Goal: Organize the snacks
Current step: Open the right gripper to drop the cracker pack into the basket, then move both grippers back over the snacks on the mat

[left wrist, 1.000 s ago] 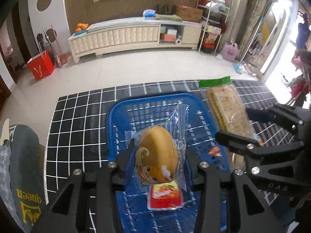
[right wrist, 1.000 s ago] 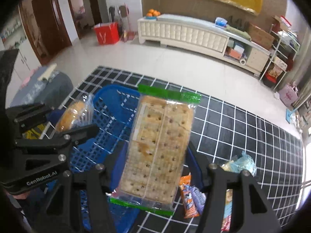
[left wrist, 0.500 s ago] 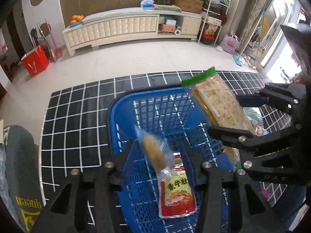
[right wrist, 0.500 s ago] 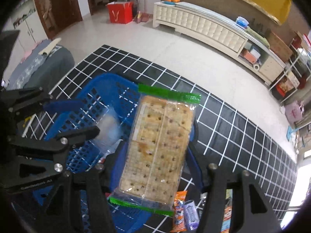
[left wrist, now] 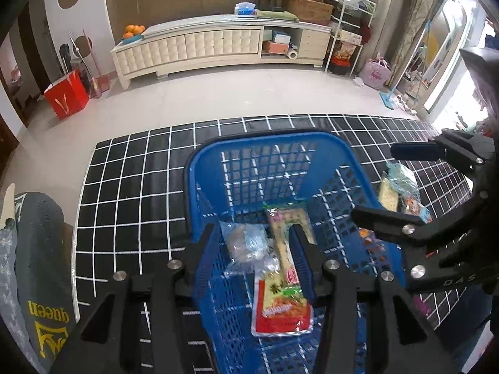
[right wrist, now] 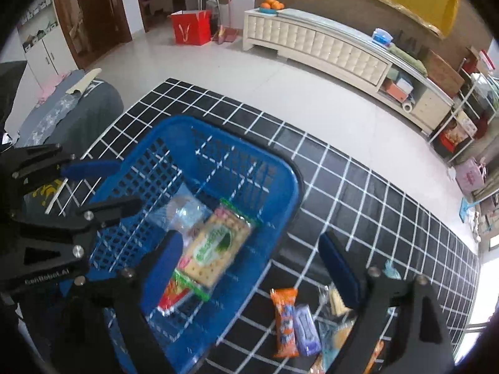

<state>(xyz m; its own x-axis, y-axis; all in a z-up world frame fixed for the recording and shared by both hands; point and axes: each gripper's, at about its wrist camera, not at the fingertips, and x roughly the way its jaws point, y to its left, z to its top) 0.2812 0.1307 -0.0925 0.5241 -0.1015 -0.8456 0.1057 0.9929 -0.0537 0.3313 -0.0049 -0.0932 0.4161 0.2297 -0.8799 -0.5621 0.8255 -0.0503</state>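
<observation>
Over a black cloth [left wrist: 131,193] with a white grid sits a blue plastic basket [left wrist: 271,146], and both grippers hang above it with nothing in them. From the left wrist view, the left gripper [left wrist: 254,233] has its jaws apart, spread wide over the near part of the basket. Between its fingers, on the basket floor, lies a bun in a clear wrapper [left wrist: 246,244], with a cracker pack [left wrist: 288,221] just beside it to the right, partly overlapping a red sauce packet [left wrist: 282,308] that lies nearer the camera.

From the right wrist view, the right gripper [right wrist: 249,258] also has its jaws well apart, one blue-padded finger over the basket and the other over the cloth outside the rim. The cracker pack [right wrist: 215,246] shows slightly blurred, lying at a tilt inside the basket [right wrist: 274,168] with the wrapped bun [right wrist: 182,212] touching it on the far left and the red packet [right wrist: 171,294] peeking out beneath its near end.

Outside the basket, on the cloth [right wrist: 368,205] to the right, lie an orange snack bar [right wrist: 283,321] and a purple packet [right wrist: 307,330] side by side, with more wrapped snacks [right wrist: 333,336] near them, partly hidden by the gripper finger.
</observation>
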